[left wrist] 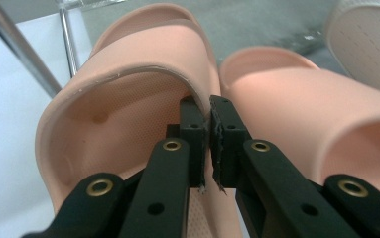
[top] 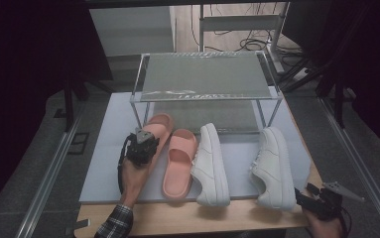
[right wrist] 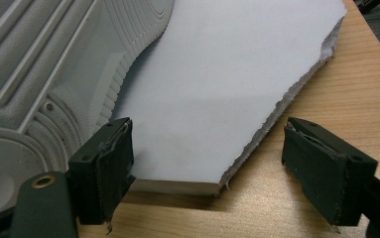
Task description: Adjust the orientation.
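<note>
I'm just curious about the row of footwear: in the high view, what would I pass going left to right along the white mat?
Left gripper clamped on the first pink slipper → second pink slipper → first white sneaker → second white sneaker → right gripper, off the mat's corner.

A person's left forearm, in a plaid sleeve (top: 114, 222), reaches up from the lower left of the high view, its hand (top: 134, 174) wrapped around the black left tool (top: 144, 140). In the left gripper view that tool (left wrist: 209, 130) has its two black jaws pressed nearly together on a thin edge. At the lower right, the right hand (top: 326, 225) holds the right tool (top: 301, 196), its jaws spread wide apart (right wrist: 205, 163).
</note>
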Available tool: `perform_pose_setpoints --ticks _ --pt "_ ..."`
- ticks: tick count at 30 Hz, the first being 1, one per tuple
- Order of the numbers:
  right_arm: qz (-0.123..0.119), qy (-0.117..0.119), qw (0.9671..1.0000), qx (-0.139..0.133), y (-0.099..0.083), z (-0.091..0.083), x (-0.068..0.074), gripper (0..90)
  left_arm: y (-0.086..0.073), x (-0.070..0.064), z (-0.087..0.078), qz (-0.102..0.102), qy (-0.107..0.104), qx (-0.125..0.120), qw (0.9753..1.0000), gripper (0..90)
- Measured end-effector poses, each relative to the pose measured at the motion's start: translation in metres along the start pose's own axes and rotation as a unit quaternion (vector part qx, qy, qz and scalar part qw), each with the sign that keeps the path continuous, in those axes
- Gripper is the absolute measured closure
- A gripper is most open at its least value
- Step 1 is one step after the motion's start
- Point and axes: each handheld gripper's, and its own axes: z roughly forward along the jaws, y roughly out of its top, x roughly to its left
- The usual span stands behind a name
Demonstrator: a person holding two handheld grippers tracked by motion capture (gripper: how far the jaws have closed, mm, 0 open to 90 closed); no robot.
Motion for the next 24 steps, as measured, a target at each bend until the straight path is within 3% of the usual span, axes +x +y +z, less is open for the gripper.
perform_pose_setpoints --ticks 7,14,18,24 --pt "0.000 0.000 1.0000 0.000 0.000 0.000 0.000 20.3 0.006 -0.004 0.022 -0.001 0.024 -0.001 0.9997 85.3" --pt "0.000 0.000 1.0000 0.000 0.000 0.000 0.000 20.3 0.007 -0.007 0.039 0.004 0.030 0.012 0.9995 84.7" --pt "0.000 0.000 1.0000 0.000 0.000 0.000 0.000 20.3 0.008 -0.006 0.031 0.006 0.020 0.006 0.9998 79.5" --pt "0.000 0.000 1.0000 0.000 0.000 0.000 0.000 20.3 0.009 0.003 0.001 -0.004 -0.015 -0.017 0.9997 77.0"
